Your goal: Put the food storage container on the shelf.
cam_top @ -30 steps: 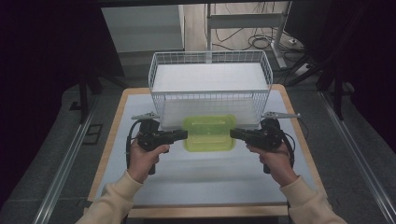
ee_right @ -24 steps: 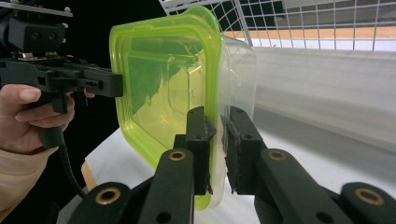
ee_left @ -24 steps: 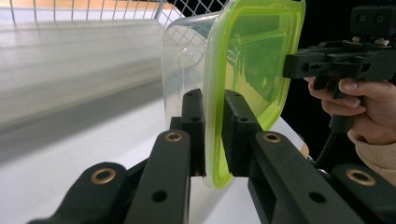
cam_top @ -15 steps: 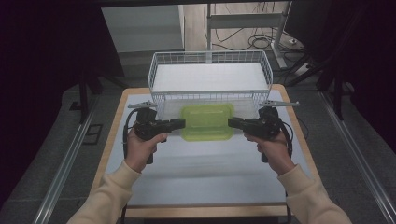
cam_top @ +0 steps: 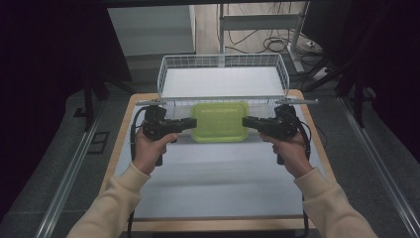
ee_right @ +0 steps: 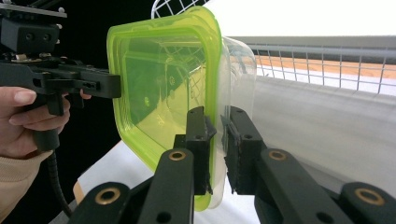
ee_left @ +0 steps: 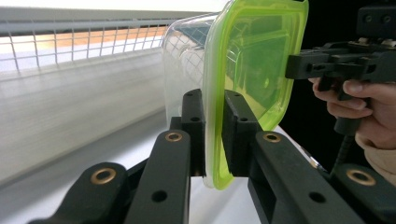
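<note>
Both my hand-held grippers, left [cam_top: 190,123] & right [cam_top: 246,120], clamp the green-lidded container [cam_top: 220,121] rim, lifted w/ basket [cam_top: 223,62] just behind.

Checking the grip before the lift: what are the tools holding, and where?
Both hold the lidded box: left tool and right tool each clamp the green rim at opposite ends.

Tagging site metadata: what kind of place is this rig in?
Most likely a lab or data-collection workspace, not a home: a bare work table with a white wire basket, loose cables on the floor behind, and metal floor rails beside the table.
</note>
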A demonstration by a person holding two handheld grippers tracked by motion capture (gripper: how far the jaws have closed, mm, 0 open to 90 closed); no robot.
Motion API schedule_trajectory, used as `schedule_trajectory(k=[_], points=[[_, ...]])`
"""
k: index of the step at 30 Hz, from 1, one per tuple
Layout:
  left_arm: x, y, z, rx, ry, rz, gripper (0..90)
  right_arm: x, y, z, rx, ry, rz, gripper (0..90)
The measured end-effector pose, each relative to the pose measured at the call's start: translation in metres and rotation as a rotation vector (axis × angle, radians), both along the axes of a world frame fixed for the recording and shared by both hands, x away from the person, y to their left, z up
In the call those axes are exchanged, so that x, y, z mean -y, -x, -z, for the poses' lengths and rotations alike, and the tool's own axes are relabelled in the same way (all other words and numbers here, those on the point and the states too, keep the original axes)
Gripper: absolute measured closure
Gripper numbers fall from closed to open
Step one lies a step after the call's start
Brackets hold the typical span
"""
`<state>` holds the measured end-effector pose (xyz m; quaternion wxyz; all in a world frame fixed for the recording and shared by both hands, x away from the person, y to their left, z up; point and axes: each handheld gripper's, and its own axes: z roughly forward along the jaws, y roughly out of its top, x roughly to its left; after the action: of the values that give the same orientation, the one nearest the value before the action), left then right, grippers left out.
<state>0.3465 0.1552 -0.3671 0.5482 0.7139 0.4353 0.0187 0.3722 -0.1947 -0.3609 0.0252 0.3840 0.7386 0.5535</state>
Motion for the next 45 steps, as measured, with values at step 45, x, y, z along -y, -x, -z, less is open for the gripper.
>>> schedule_trajectory(k=[45], points=[[0.002, -0.066, -0.054, 0.017, -0.100, -0.075, 79.7, -0.018, -0.063, -0.051, 0.022, 0.061, 0.091, 79.9]])
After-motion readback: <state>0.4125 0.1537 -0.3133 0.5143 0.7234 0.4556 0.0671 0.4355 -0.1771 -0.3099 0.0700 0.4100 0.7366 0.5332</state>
